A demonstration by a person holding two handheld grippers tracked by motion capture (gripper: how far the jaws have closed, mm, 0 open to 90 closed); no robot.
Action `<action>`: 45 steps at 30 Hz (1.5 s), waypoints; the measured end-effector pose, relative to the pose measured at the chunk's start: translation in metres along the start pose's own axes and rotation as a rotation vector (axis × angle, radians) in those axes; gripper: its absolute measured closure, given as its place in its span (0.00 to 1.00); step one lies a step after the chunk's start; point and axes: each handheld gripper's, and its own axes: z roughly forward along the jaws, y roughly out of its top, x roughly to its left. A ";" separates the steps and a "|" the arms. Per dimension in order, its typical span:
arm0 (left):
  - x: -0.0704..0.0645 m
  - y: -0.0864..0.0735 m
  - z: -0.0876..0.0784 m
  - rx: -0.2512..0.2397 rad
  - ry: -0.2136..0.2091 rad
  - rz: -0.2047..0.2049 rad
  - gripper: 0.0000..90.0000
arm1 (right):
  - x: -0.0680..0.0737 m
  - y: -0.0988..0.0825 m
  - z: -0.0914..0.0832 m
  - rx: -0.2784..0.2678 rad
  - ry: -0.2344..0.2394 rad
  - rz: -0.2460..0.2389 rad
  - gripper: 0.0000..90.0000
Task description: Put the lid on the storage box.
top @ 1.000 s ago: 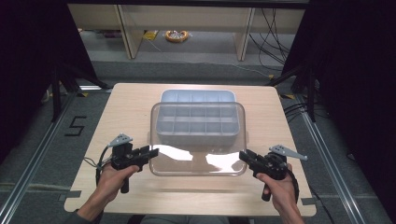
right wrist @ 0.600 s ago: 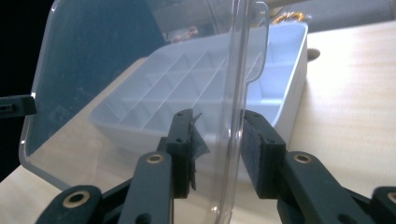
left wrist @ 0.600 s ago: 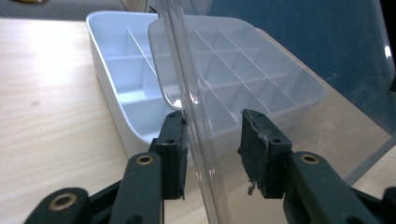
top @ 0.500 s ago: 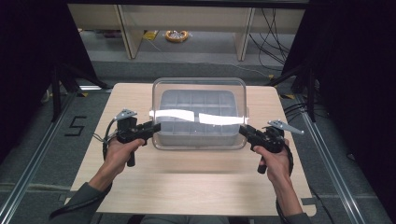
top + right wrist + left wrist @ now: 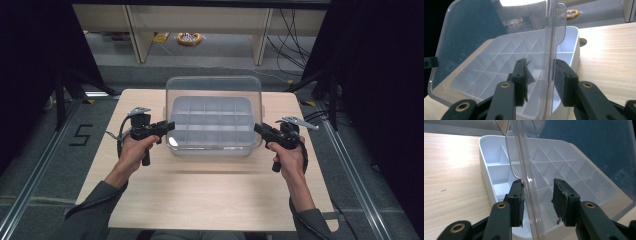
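Your clear lid [image 5: 215, 87] is up off the surface [image 5: 200, 200], reared steeply on its long edge above the white tray [image 5: 496, 170]. Its long axis runs side to side across the surface, from one claw to the other. The lower long edge sits over the near side of the tray, and the upper edge rises toward the far end of the surface. The tray lies flat in the middle of the surface, its own long axis also side to side, parallel to the lid.

Your left claw [image 5: 170, 126] is clamped on the lid's left short edge. In the left gripper view the rim runs up between the jaws and lies tight against one pad [image 5: 517, 202]. Your right claw [image 5: 257, 129] holds the right short edge the same way. Its jaws have just eased apart a little, yet the rim is between them and the lid hangs from both claws.

The lid is thin, glossy, see-through plastic, a shallow rectangle with rounded corners and a raised lip, and it catches bright glare. The tray is matt white plastic with rounded corners, and thin walls divide it into a grid of square cells. The pads are black and worn, with ragged edges. The surface is pale wood with a fine grain.
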 end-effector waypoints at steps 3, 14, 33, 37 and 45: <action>0.005 0.004 0.007 0.001 0.007 -0.014 0.67 | 0.001 0.003 0.008 0.005 -0.010 0.027 0.72; 0.017 0.008 0.024 0.008 0.040 -0.052 0.67 | 0.000 0.005 0.025 0.028 -0.040 0.046 0.72; 0.027 0.006 0.036 0.027 0.047 -0.119 0.65 | -0.002 0.003 0.036 0.044 -0.037 0.099 0.70; 0.031 0.003 0.039 0.034 0.042 -0.138 0.65 | -0.002 -0.001 0.039 0.055 -0.049 0.098 0.69; 0.035 -0.001 0.047 0.055 0.036 -0.154 0.63 | -0.009 -0.005 0.044 0.061 -0.050 0.103 0.68</action>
